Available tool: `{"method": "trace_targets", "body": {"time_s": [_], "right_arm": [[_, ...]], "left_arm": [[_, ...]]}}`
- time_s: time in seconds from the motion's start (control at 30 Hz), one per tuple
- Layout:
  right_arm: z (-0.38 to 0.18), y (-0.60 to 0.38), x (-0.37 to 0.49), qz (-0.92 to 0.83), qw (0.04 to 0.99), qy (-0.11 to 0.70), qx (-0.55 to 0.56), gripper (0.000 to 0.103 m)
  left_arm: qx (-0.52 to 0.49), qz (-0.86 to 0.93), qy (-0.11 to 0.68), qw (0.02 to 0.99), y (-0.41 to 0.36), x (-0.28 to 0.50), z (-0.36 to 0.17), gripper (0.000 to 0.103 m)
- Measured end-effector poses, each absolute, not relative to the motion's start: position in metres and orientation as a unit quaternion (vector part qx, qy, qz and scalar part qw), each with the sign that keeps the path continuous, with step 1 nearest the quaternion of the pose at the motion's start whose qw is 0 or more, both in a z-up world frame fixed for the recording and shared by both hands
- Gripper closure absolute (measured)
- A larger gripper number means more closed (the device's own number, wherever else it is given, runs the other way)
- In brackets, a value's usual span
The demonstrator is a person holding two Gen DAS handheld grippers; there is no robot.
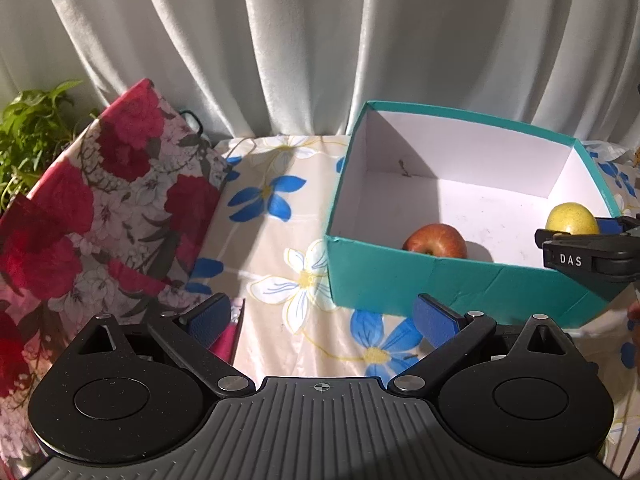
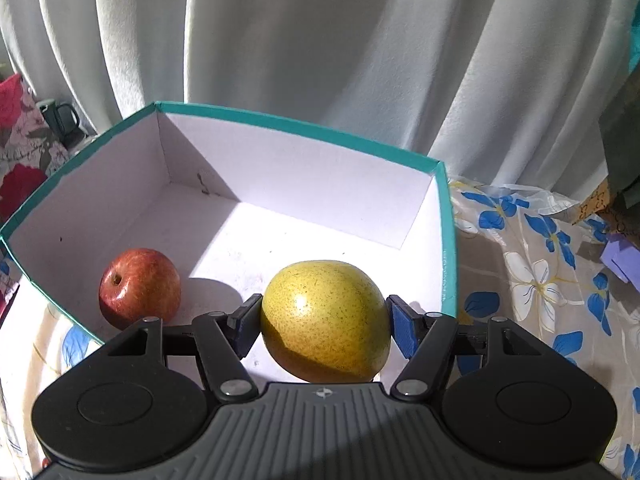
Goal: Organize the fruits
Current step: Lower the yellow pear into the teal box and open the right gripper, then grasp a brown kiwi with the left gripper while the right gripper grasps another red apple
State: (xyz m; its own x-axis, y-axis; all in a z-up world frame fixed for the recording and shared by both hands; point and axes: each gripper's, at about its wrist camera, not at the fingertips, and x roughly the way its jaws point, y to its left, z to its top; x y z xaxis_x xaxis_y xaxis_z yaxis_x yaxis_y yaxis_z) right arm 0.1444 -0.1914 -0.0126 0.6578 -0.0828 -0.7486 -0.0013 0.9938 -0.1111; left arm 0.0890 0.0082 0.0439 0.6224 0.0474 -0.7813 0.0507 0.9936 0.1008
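A teal box [image 1: 440,284] with a white inside stands on the flowered tablecloth; it also shows in the right wrist view [image 2: 447,240]. A red apple [image 1: 435,241] [image 2: 140,288] lies inside near the front wall. My right gripper [image 2: 325,322] is shut on a yellow pear [image 2: 325,320] and holds it over the box's near right corner; the pear [image 1: 571,219] and the right gripper's finger [image 1: 580,258] show at the right edge of the left wrist view. My left gripper [image 1: 322,318] is open and empty, in front of the box's left corner.
A red floral box [image 1: 100,208] stands left of the teal box, with a green plant [image 1: 32,128] behind it. A dark mug [image 2: 60,120] sits at the far left. White curtains hang behind. A purple object [image 2: 626,258] lies at the right.
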Motion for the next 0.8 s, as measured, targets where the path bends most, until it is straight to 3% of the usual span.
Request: {"method": "trace_targets", "body": {"time_s": [0.23, 0.43, 0.67, 0.8], "right_arm": [[-0.015, -0.186, 0.159, -0.017, 0.891, 0.447, -0.078, 0.037], [-0.014, -0.181, 0.165, -0.029, 0.884, 0.453, -0.112, 0.028], [0.044, -0.184, 0.082, -0.027, 0.952, 0.296, -0.069, 0.0], [0.062, -0.188, 0.006, -0.028, 0.983, 0.177, -0.048, 0.0]], "left_arm": [[0.045, -0.015, 0.451, 0.891, 0.025, 0.07, 0.032, 0.003], [0.05, -0.052, 0.465, 0.882, 0.026, 0.054, 0.017, 0.003], [0.1, -0.144, 0.448, 0.877, 0.02, 0.013, 0.001, 0.003], [0.128, -0.19, 0.442, 0.867, 0.02, -0.012, -0.009, 0.003]]}}
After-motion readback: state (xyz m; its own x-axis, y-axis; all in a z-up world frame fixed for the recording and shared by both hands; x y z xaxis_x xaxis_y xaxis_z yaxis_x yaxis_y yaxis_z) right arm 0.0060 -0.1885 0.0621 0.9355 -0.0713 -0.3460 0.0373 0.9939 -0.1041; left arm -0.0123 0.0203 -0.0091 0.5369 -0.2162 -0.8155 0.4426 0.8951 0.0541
